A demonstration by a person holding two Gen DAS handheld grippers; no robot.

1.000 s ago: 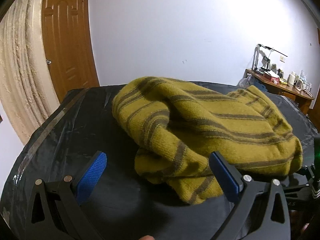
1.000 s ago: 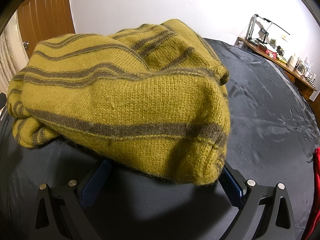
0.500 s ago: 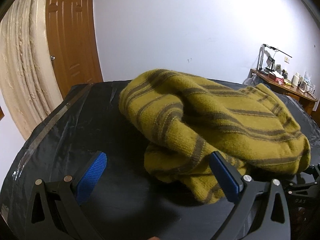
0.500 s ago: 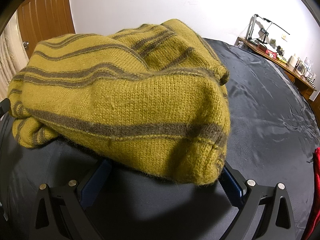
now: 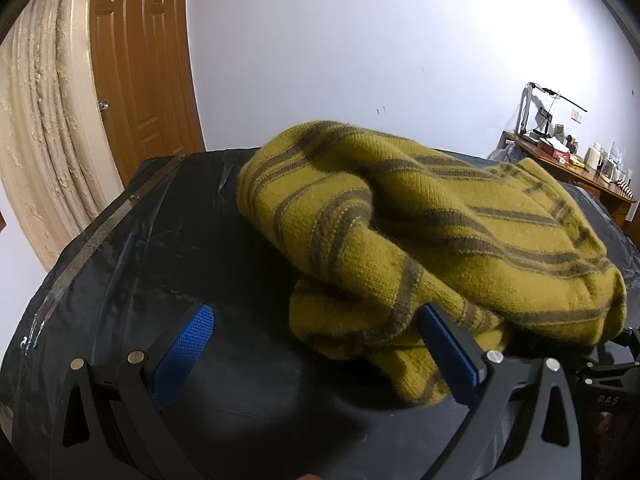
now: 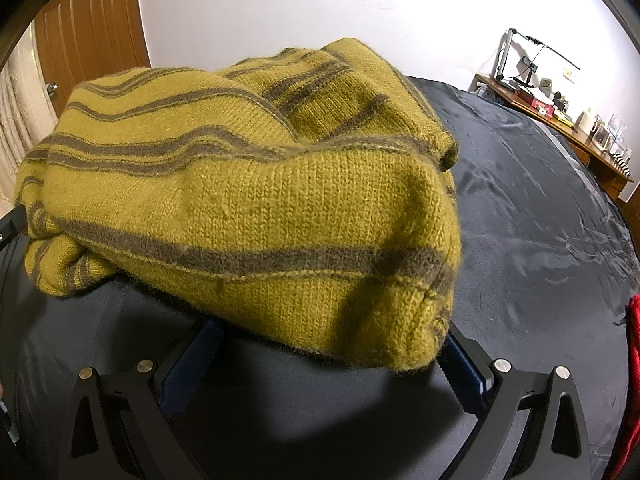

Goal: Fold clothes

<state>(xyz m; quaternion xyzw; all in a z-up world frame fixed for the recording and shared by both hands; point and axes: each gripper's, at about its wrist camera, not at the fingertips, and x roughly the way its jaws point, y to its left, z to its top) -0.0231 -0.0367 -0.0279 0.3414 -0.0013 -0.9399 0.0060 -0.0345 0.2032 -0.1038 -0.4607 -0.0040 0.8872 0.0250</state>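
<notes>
While the mustard striped sweater (image 5: 436,240) lay bunched in a heap on the black-covered bed (image 5: 168,232), the left gripper (image 5: 316,344) stood with its blue pads wide apart, one at the sweater's near edge, gripping nothing. The right gripper (image 6: 320,350) was spread too, its tips tucked under the heap's overhang. A wooden door (image 5: 140,64) and cluttered desk (image 6: 560,120) stood behind.

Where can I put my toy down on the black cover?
Bare black cover lies right of the striped sweater, between it and the desk. Another bare patch lies left of the sweater, by the taped edge. The middle is crowded by the sweater, and something red sits at the right edge.
</notes>
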